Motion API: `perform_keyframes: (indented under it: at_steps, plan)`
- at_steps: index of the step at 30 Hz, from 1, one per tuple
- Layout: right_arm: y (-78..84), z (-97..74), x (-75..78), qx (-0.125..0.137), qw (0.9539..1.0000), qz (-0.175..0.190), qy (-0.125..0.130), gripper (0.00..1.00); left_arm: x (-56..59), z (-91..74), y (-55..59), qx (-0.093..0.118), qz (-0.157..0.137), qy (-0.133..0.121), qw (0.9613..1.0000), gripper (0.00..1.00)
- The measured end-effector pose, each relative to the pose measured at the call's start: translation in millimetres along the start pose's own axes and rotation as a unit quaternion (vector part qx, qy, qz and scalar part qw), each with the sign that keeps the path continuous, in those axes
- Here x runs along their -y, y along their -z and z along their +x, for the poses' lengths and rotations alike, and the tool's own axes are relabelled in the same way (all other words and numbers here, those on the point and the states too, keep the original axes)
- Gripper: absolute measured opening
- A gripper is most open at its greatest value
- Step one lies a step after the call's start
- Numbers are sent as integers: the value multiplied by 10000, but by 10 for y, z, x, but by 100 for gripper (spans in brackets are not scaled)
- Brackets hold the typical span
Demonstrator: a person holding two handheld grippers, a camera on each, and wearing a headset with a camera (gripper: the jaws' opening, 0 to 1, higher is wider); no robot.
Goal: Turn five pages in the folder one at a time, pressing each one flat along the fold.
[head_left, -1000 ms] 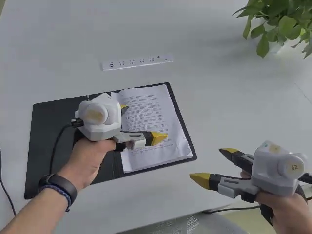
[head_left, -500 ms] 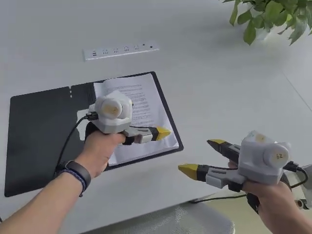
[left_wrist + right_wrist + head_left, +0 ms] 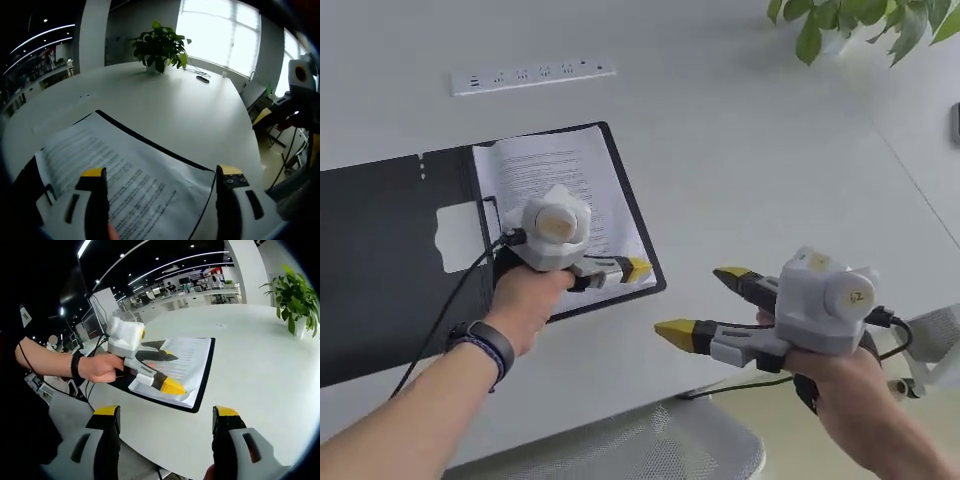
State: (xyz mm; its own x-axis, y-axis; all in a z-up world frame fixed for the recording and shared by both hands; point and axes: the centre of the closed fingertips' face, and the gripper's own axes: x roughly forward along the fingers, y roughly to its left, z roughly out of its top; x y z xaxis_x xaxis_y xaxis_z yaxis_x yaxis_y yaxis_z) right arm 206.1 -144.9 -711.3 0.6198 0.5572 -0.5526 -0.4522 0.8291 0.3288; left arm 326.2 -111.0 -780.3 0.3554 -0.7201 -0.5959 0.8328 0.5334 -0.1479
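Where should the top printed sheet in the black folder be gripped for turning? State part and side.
Take the white printed top sheet by its free right edge near the lower corner, coming from the open-table side. Its left edge sits at the spine of the black folder, and it lies flat, so probably slide one jaw under.

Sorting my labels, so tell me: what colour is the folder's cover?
Black. The folder shows best in the head view.
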Motion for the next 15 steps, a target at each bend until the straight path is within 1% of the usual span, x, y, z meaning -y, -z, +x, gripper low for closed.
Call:
perform_keyframes:
  at_steps: [3, 4, 6, 12, 13, 15]
  plan:
    - [5, 9, 13, -9, 10000, 12, -17, 74, 13, 68, 76, -111, 63, -58, 9999, 89]
    - [6, 12, 19, -15, 10000, 15, -22, 74, 10, 79, 93, -131, 79, -87, 9998, 89]
    - [6, 15, 26, -17, 10000, 9, -31, 74, -14, 130, 168, -192, 139, -140, 9996, 89]
    - [4, 37, 42, -41, 10000, 3, -53, 74, -45, 149, 201, -256, 322, -241, 9989, 87]
    - [5, 45, 38, -45, 10000, 2, -62, 74, -60, 145, 216, -289, 444, -280, 9982, 86]
    - [3, 59, 32, -42, 10000, 12, -77, 74, -100, 153, 211, -274, 453, -270, 9982, 84]
